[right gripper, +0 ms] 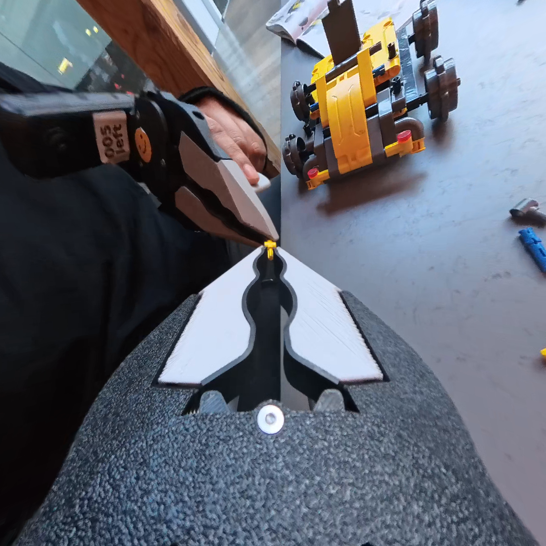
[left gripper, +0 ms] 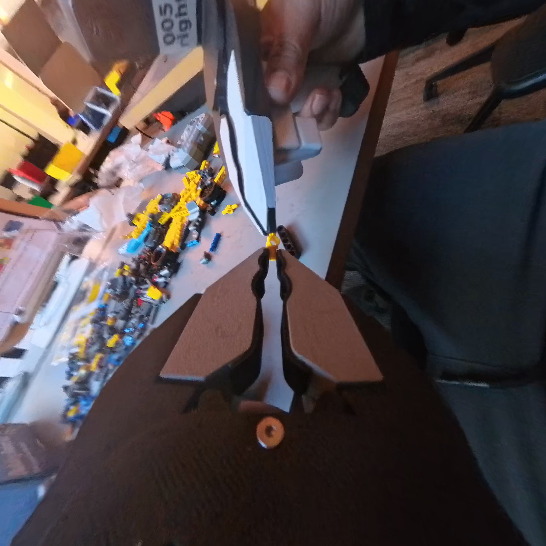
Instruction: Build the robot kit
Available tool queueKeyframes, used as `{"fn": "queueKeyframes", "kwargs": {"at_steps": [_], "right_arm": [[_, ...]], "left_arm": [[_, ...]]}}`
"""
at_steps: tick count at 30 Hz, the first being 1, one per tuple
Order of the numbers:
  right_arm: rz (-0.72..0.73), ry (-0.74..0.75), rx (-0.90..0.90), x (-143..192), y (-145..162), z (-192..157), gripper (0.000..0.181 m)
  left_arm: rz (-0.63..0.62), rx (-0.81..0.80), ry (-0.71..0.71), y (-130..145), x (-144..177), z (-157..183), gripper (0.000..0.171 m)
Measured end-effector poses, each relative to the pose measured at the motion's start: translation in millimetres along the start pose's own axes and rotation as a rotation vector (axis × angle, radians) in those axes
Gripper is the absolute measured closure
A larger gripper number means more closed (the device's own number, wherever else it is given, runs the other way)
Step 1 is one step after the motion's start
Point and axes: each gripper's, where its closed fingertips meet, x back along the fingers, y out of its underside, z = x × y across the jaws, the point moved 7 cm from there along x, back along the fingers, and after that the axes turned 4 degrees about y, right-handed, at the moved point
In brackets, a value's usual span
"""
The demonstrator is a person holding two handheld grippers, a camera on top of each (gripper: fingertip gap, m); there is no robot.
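My left gripper is shut on a small yellow connector piece, pinching its stem so that its ring end sticks out past the tips. My right gripper, with white fingers and a hand on it, comes down from above and its closed tips meet the ring end. In the right wrist view my right gripper pinches the same yellow piece, and the left gripper meets it from the left. The piece hangs in the air over the table's near edge.
A yellow and black model vehicle lies on the table beside a booklet, a blue pin and a grey part. A half-built yellow model, loose parts and a black beam lie farther off. Dark-trousered legs are close by. The tips of both grippers are at nearly the same place.
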Motion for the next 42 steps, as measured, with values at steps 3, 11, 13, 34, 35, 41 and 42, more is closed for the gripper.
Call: {"fn": "queueKeyframes", "kwargs": {"at_steps": [3,11,13,34,35,41,42], "right_arm": [[0.005,0.100,0.100,10,-5,6,0.181],[-0.106,0.512,0.288,26,-46,77,0.165],[-0.186,0.524,0.340,14,-51,86,0.163],[-0.107,0.418,0.255,26,-47,67,0.176],[-0.076,0.408,0.240,33,-41,60,0.176],[0.059,0.407,0.106,70,4,43,0.176],[0.069,0.417,0.094,75,11,41,0.176]], "left_arm": [[-0.043,0.187,0.053,3,-5,-2,0.170],[-0.111,0.508,0.153,21,-9,-11,0.170],[-0.125,0.523,0.151,24,-9,-12,0.170],[-0.161,0.662,0.175,27,-21,-11,0.170],[-0.159,0.657,0.165,26,-22,-11,0.170],[-0.109,0.637,0.134,7,-26,-25,0.170],[-0.105,0.618,0.146,-1,-30,-28,0.170]]}}
